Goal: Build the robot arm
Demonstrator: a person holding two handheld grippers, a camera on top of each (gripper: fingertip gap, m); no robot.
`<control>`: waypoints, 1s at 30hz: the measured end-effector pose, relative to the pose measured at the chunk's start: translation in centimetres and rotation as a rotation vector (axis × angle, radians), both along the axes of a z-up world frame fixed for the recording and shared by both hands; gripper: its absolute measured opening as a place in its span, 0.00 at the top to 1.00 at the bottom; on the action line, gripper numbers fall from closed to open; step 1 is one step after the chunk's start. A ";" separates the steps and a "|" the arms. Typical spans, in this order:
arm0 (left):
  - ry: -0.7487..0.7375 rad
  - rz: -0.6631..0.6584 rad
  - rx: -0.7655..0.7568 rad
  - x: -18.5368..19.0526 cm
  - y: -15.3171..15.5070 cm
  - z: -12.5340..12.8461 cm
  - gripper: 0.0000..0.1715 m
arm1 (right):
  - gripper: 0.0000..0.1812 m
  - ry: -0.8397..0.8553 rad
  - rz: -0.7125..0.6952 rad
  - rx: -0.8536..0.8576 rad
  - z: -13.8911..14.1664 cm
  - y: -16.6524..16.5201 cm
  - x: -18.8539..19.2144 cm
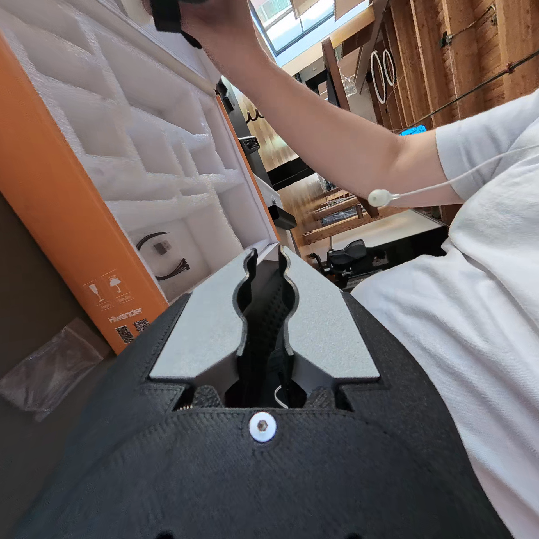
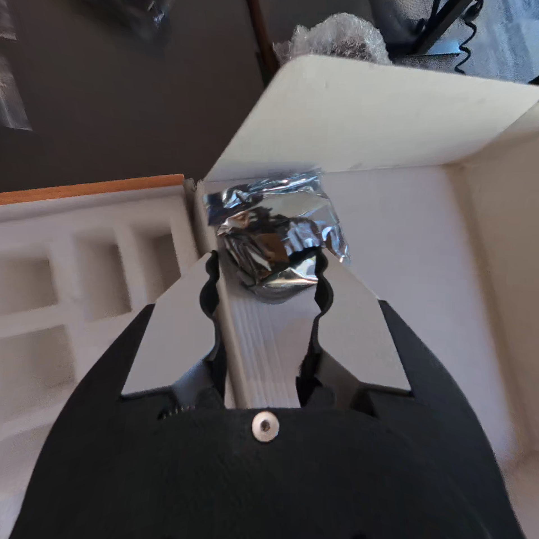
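Observation:
My left gripper (image 1: pixel 267 251) is closed to a narrow gap at the corner of the white rim of an open orange box (image 1: pixel 58 204); the rim appears pinched between the tips. The box holds a white foam insert (image 1: pixel 140 140) with several pockets, one with black cables (image 1: pixel 169 262). My right gripper (image 2: pixel 267 256) is over the box's inside and shut on a crumpled silver foil bag (image 2: pixel 271 227), which fills the gap between the tips. It also shows at the top of the left wrist view (image 1: pixel 166 14), in the person's raised hand.
The box's white lid flap (image 2: pixel 379 116) stands open behind the bag. Bubble wrap (image 2: pixel 335 32) lies beyond it. Clear plastic bags (image 1: pixel 49 376) lie on the dark table (image 2: pixel 116 102). The person's arm (image 1: pixel 320 131) and white shirt fill the right side. The left gripper's tips are roughly 30 centimeters from the right gripper's.

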State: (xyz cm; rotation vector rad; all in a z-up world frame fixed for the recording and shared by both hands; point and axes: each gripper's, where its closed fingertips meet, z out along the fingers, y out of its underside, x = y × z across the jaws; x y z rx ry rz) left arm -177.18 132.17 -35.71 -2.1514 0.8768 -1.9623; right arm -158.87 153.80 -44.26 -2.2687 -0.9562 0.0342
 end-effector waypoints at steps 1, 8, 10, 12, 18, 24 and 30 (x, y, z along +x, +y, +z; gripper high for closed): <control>0.000 0.007 -0.001 -0.2 0.2 -0.1 0.92 | 0.68 0.025 0.007 -0.015 0.1 -0.1 -0.3; -0.014 0.017 -0.002 -0.1 0.9 -0.5 0.93 | 0.89 -0.143 -0.012 0.256 3.9 -0.4 1.1; -0.022 0.009 0.000 0.1 0.9 -0.3 0.93 | 0.90 -0.265 0.031 0.345 4.4 -1.2 1.1; -0.022 -0.002 0.002 0.3 0.8 -0.3 0.93 | 0.90 -0.312 0.045 0.376 4.4 -1.9 0.8; -0.015 -0.019 -0.004 0.5 0.7 -0.3 0.93 | 0.90 -0.382 -0.037 0.453 5.7 2.1 0.6; -0.015 -0.022 0.031 0.9 1.1 0.5 0.93 | 0.77 -0.470 0.029 0.371 3.1 3.8 1.4; -0.022 -0.033 0.021 0.7 0.8 0.0 0.93 | 0.79 -0.102 -0.214 0.368 6.7 0.4 7.2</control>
